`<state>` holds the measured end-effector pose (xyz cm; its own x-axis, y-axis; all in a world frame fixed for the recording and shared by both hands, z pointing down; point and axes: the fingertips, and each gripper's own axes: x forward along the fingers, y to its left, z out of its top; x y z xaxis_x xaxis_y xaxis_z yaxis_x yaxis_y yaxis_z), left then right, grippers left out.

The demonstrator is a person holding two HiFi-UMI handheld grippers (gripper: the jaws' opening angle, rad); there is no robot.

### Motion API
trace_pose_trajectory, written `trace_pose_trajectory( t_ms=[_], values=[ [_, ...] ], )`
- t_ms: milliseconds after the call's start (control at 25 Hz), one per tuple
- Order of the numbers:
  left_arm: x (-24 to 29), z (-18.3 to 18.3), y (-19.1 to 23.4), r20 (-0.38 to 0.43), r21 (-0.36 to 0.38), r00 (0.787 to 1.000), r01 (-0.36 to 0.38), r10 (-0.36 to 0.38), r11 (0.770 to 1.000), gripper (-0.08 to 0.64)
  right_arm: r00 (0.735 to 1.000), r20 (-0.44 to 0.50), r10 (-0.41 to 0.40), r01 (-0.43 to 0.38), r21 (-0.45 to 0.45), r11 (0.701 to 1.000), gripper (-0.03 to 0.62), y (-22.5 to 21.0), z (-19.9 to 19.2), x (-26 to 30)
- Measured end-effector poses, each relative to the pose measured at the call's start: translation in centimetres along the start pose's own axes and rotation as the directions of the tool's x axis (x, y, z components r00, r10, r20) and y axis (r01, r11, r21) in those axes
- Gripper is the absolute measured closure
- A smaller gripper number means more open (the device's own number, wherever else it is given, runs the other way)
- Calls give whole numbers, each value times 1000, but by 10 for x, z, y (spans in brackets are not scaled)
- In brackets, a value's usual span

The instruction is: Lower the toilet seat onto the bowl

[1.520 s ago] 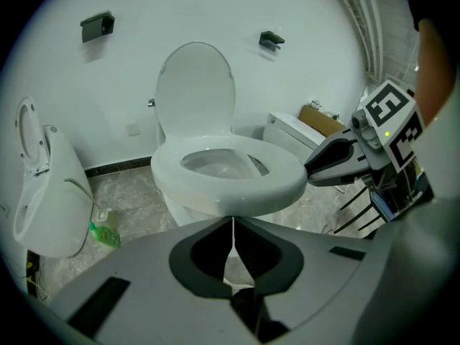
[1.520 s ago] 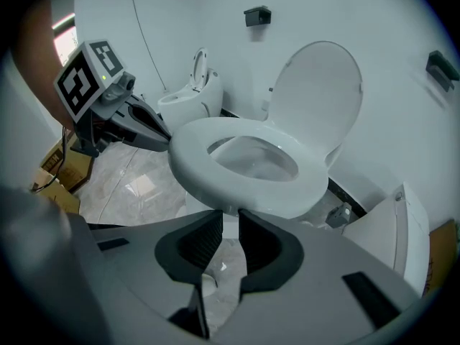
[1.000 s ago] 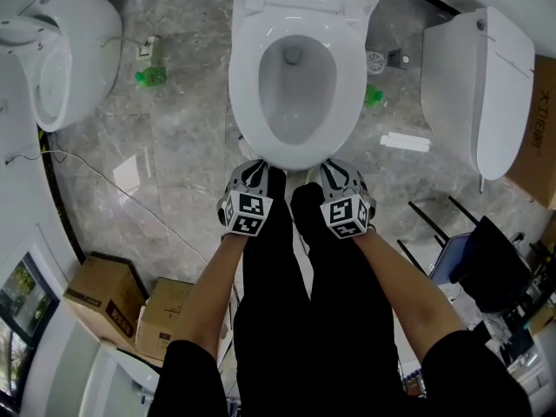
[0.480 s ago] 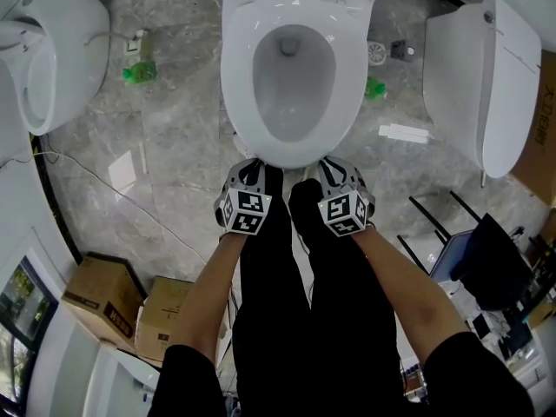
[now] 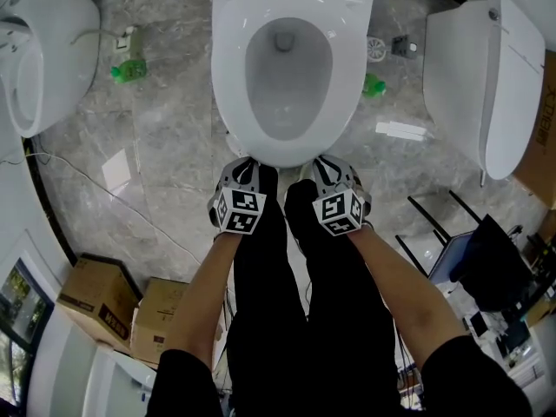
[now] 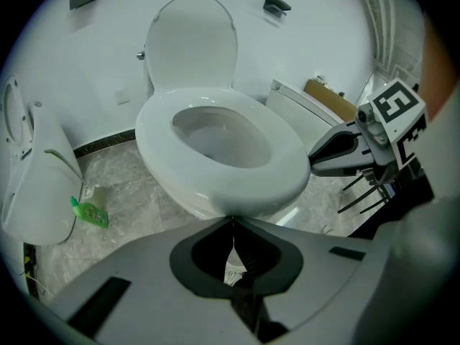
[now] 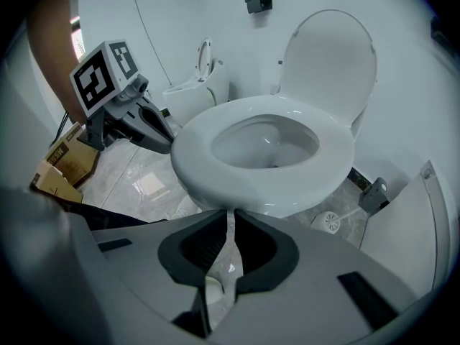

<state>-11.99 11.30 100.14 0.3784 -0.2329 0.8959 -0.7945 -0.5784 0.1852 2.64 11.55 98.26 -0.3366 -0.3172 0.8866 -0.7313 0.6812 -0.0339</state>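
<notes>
White plastic seat (image 5: 228,76) is seen already laid flat on the bowl (image 6: 188,203); nothing appears left to be done. The left gripper (image 6: 231,225) and right gripper (image 7: 230,218) are held clenched, empty.

no readable text, cardboard box (image 5: 91,302) print blurred

Looking down in the head view, the toilet sits at 12 o'clock, with the seat (image 5: 229,76) lying flat on the bowl (image 5: 284,89) and the lid (image 6: 192,45) standing up behind it. The left gripper (image 5: 246,163) and right gripper (image 5: 325,162) are side by side just in front of the seat's 6 o'clock edge, with the person's legs (image 5: 291,285) between them. A bottle (image 5: 126,70) lies on the floor (image 5: 174,172) at 10 o'clock. There's a second toilet (image 5: 486,85) at 2 o'clock, a third one (image 5: 48,50) at 10, and cardboard boxes (image 5: 95,302) down at 8.
</notes>
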Motion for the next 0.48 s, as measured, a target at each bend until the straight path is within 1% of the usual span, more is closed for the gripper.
trace_pose_trajectory(
  t_ms=[120,320,480],
  values=[
    [6,-2,1,-5,8,1000,-5,5,1000,543,1000,-4,-1,1,4,1000,537,-1,-5,7],
    [16,-6,2,-18,-17,1000,-22,21,1000,543,1000,-6,4,-4,10,1000,537,-3,-12,18],
    [24,-10,3,-31,-19,999,-27,27,999,544,1000,-18,22,-22,7,1000,537,-3,-17,25]
  ],
)
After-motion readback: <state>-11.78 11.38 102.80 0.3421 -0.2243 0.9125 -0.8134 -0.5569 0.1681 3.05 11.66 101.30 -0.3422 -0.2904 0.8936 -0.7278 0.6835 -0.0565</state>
